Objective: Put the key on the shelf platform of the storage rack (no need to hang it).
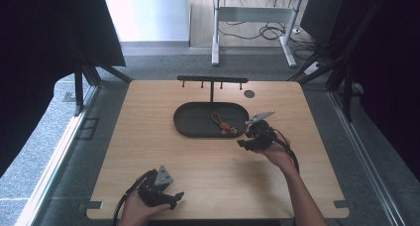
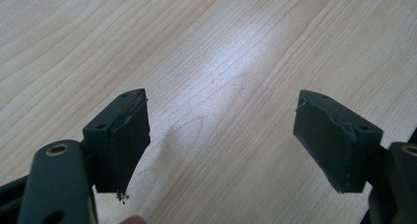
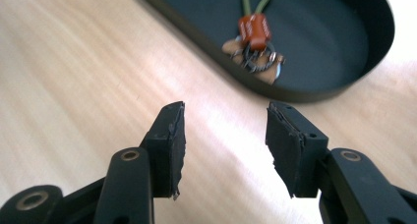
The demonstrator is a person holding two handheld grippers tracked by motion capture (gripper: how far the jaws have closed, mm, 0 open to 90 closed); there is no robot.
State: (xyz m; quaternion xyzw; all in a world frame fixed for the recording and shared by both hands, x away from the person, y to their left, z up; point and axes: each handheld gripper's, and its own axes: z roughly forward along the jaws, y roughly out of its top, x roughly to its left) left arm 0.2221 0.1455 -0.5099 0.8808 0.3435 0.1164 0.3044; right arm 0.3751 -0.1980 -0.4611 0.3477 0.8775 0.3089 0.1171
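Observation:
A black oval tray [image 1: 184, 118] lies on the wooden table [image 1: 198, 156], a little behind its middle. In the tray's right part rests a keychain [image 1: 224, 125] with a green loop, an orange tag and metal rings. It appears closer in the right gripper view as the keychain [image 3: 255, 37] inside the tray [image 3: 324, 32]. My right gripper [image 1: 242, 143] sits just off the tray's right front rim. Its jaws [image 3: 226, 135] are open over bare wood with nothing between them. My left gripper [image 1: 178, 197] rests near the table's front edge, open wide and empty [image 2: 221, 135].
A black T-shaped hook rack [image 1: 212, 80] stands behind the tray at the table's far edge. A small dark round disc [image 1: 249, 93] lies to the right of it. Dark frame posts flank the table, and desk legs with cables stand on the floor beyond.

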